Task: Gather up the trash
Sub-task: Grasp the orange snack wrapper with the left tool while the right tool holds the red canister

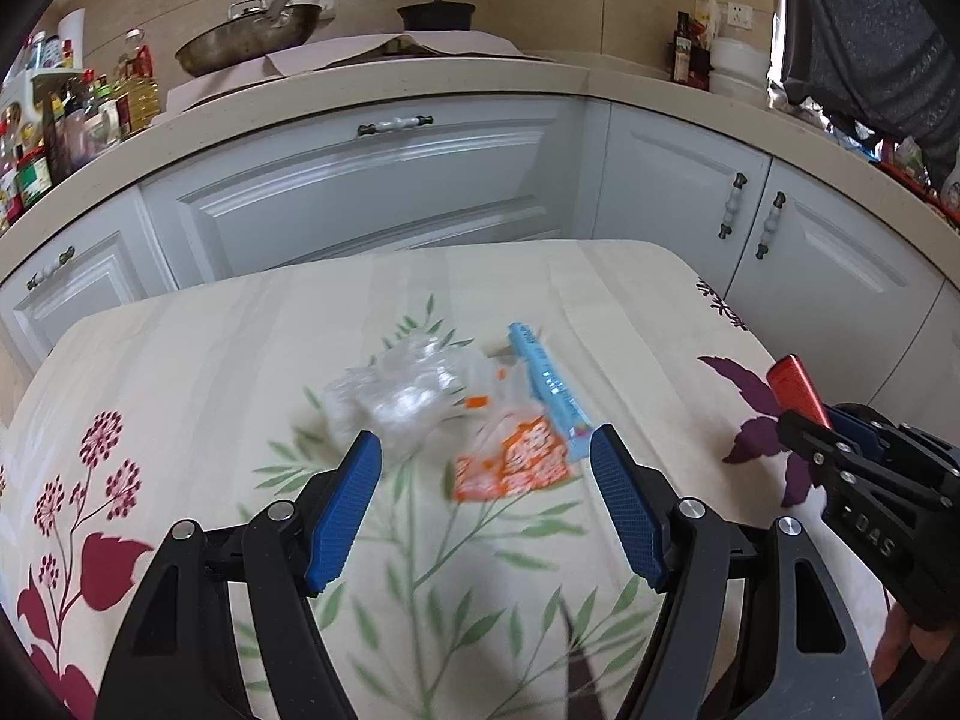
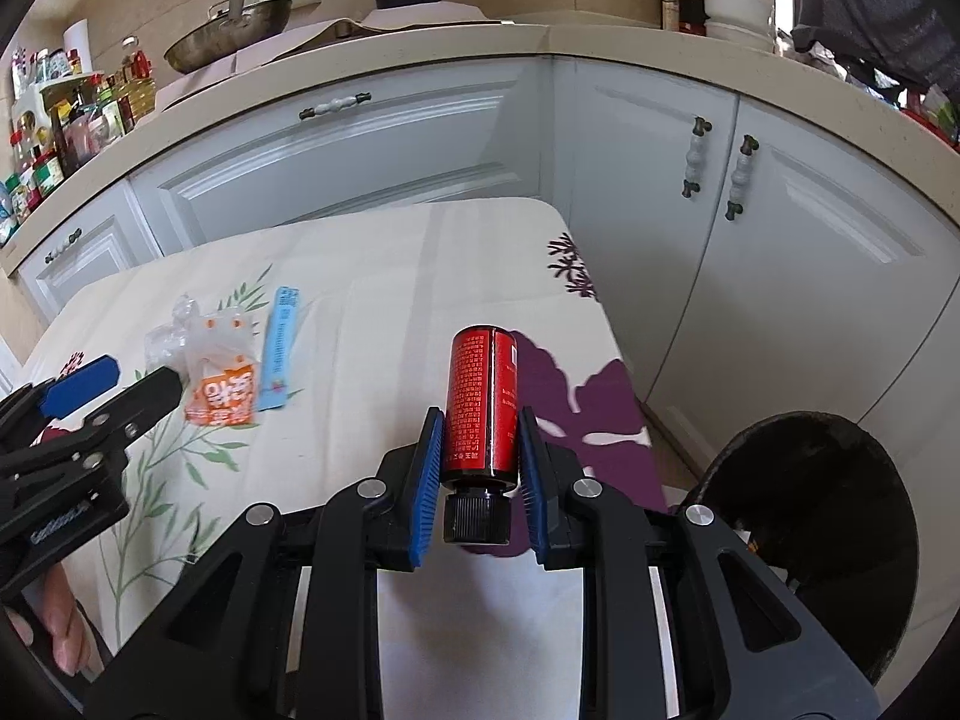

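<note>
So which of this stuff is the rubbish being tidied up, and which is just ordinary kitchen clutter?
Part of the job:
- red bottle, clamped in the right gripper
- clear crumpled plastic
- orange wrapper
- blue packet
- dark bin beside the table
- left gripper, open

Just lying about:
- frying pan
- black pot
- sauce bottles
- flowered tablecloth

We saw a bright kitchen in soft daylight, with the wrappers (image 1: 480, 420) on the flowery cloth (image 1: 180, 360) smeared by blur in the left view, the right view sharper, soft shadows under things, a shine on the cupboard doors (image 2: 810, 228), and bent, dark round edges.
</note>
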The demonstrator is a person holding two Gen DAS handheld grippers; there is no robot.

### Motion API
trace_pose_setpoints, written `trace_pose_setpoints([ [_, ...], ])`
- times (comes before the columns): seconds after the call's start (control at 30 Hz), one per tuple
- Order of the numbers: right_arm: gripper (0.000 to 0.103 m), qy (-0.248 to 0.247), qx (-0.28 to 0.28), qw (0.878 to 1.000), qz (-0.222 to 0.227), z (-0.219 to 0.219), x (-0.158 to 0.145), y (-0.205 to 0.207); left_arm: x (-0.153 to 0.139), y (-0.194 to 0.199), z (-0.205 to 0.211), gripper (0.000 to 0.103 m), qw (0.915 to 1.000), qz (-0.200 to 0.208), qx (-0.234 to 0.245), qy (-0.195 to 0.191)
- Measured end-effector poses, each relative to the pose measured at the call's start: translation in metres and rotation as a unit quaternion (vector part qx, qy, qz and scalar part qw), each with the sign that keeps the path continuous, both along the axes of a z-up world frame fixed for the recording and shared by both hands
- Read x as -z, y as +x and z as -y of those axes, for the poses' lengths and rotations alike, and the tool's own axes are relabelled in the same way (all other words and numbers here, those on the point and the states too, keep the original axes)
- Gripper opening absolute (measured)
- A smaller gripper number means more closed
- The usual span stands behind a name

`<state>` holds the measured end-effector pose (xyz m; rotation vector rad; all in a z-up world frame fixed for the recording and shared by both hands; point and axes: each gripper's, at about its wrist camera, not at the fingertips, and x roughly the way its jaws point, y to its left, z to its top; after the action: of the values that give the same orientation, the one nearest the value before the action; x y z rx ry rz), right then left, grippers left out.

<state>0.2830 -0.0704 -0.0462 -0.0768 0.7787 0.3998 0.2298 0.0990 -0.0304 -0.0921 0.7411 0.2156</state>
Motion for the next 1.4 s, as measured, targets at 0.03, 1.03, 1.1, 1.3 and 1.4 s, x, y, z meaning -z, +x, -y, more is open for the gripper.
trace_pose_setpoints([
  [0.03, 0.023, 0.002, -0.001, 1.000, -0.001, 0.002, 0.000, 0.002, 0.001, 0.005, 0.003, 0.070, 1.0000, -0.001, 0.000, 0.003],
  [1.03, 0.024, 0.032, -0.019, 0.999, -0.009, 0.022, 0.005, -0.002, 0.012, 0.011, 0.017, 0.015, 0.9994, -0.016, 0.019, 0.022],
  [1.1, 0.024, 0.034, -0.019, 0.999, -0.010, 0.021, 0.005, -0.006, 0.010, 0.005, 0.018, 0.015, 0.9994, -0.014, 0.019, 0.024],
  [1.3, 0.024, 0.038, -0.022, 0.999, -0.011, 0.016, 0.004, -0.024, 0.006, -0.014, 0.017, 0.015, 0.9996, -0.007, 0.018, 0.023],
  [1.4, 0.024, 0.037, -0.025, 0.999, -0.010, 0.013, 0.002, -0.034, 0.003, -0.024, 0.015, 0.015, 0.9997, -0.003, 0.016, 0.019],
])
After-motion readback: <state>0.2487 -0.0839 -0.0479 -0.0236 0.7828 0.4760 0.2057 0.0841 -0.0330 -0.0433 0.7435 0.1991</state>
